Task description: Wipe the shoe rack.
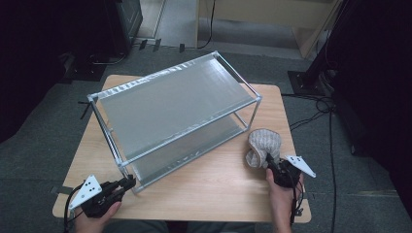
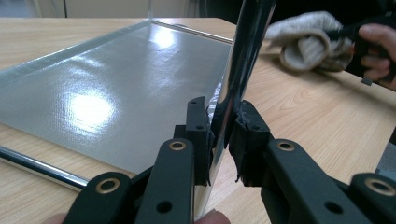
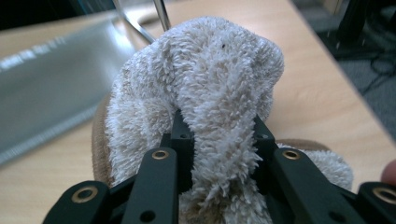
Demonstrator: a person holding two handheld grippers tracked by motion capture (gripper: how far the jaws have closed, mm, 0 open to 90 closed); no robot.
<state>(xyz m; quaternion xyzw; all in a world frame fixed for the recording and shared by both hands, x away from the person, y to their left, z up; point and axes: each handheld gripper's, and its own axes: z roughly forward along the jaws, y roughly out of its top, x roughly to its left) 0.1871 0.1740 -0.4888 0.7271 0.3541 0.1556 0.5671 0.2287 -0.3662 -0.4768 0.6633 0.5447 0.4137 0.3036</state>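
A two-level metal rack (image 1: 175, 114) is seen in the middle of the wooden counter (image 1: 214, 189), set at an angle. Its near corner post (image 2: 240, 70) is clamped by the left gripper (image 2: 223, 135): in the left gripper view both black pads are pressed against the shiny tube, one on each side. The lower end of the post is hidden behind the jaws, so the foot cannot be made out. In the high view the same gripper (image 1: 127, 184) is found at the front left corner of the rack, and the hand below it is cut off by the bottom edge.

A beige towel (image 1: 263, 148) is held by the right gripper (image 1: 270, 162) just beside the right end of the rack – near it, but not touching it. In the right gripper view a thick fold of the towel (image 3: 205, 107) is squeezed between the jaws of that gripper (image 3: 219, 149); the pads are mostly covered by the fluffy cloth. Whether the lower part of the towel rests on the counter cannot be told, since it is hidden behind the jaws. In the left gripper view the towel (image 2: 308, 42) is seen far off and a little blurred, with fingers (image 2: 376, 51) partly cut by the right edge.

The grey lower shelf (image 2: 116, 88) shines strongly – its texture is hard to read under the glare.
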